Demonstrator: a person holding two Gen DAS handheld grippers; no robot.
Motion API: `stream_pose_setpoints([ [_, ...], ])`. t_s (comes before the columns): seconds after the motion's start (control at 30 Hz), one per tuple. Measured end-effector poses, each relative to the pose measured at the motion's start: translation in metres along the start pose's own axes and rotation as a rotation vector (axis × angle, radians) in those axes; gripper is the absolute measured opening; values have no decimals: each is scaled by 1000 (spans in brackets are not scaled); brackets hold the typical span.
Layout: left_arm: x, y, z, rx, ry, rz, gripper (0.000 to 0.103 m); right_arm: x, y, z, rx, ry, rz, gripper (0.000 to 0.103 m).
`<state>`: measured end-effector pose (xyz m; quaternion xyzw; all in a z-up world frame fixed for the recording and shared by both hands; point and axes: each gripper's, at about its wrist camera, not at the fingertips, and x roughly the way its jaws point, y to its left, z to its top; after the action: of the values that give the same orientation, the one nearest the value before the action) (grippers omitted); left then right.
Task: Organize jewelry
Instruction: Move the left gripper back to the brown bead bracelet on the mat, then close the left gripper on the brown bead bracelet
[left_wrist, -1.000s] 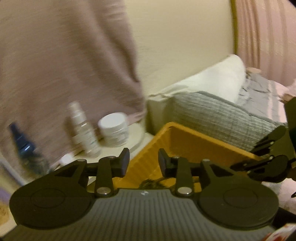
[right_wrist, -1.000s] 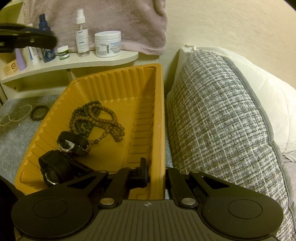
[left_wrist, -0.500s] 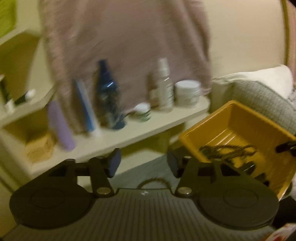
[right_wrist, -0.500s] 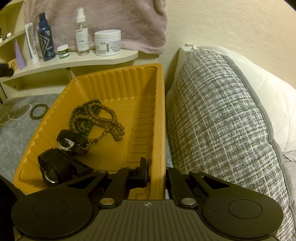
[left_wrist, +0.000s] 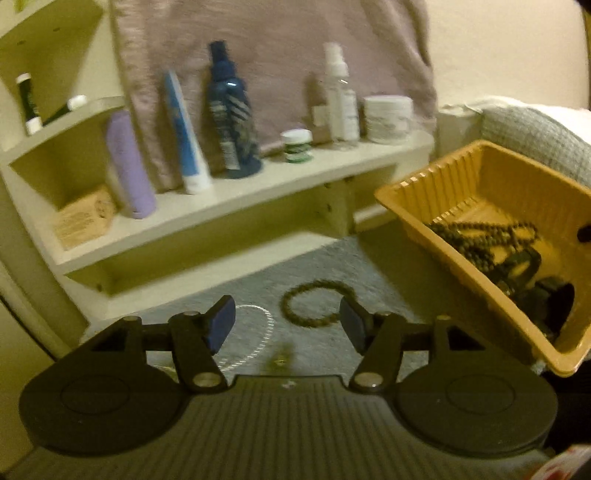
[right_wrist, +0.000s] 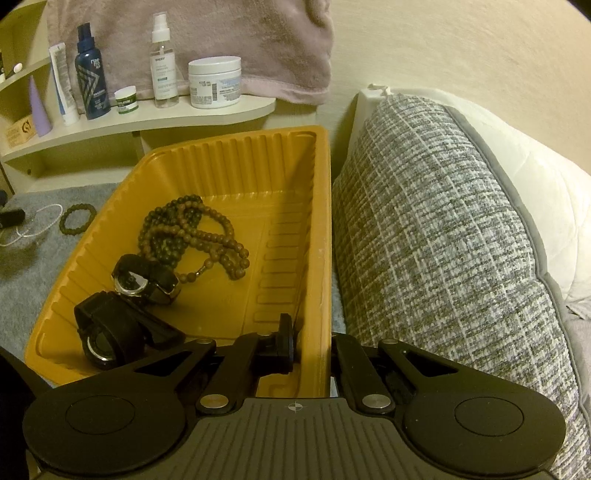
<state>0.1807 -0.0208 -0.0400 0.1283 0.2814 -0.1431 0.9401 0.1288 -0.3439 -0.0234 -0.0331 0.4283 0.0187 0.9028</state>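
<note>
Bracelet (left_wrist: 316, 303) flat on grey blanket (left_wrist: 332, 258), dead ahead of left gripper (left_wrist: 287, 325), between spread jaws, untouched; jaws just been opening, nothing gripped. Tray (right_wrist: 321, 192) to right, near. Right gripper (right_wrist: 314, 347) clenched on tray wall, busy; left nearer bracelet.

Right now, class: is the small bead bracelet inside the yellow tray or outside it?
Outside. The bead bracelet lies on the grey cloth beside the yellow tray, ahead of the left gripper's open jaws.
</note>
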Motion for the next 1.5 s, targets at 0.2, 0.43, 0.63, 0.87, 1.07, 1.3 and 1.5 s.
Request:
stream_pose_setpoints([
  [0.2, 19, -23, -2, 56, -6, -59, 50, 0, 0, -1, 5, -1, 1, 4],
  [0.43, 53, -38, 6, 101, 22, -89, 26, 2, -1, -1, 8, 4, 5, 4],
  [0.63, 74, -46, 5, 130, 60, -91, 17, 3, -2, -1, 9, 8, 7, 4],
  [0.87, 85, -47, 1, 125, 84, -100, 14, 4, -1, -1, 11, 11, 8, 4],
  [1.07, 85, -47, 3, 128, 101, -100, 6, 5, -1, -1, 10, 11, 7, 4],
  [1.3, 63, -36, 8, 96, 62, -95, 6, 4, -1, 0, 5, 9, 6, 4],
  [1.5, 34, -13, 21, 18, 7, -110, 6, 3, 1, 0, -1, 7, 2, 4],
])
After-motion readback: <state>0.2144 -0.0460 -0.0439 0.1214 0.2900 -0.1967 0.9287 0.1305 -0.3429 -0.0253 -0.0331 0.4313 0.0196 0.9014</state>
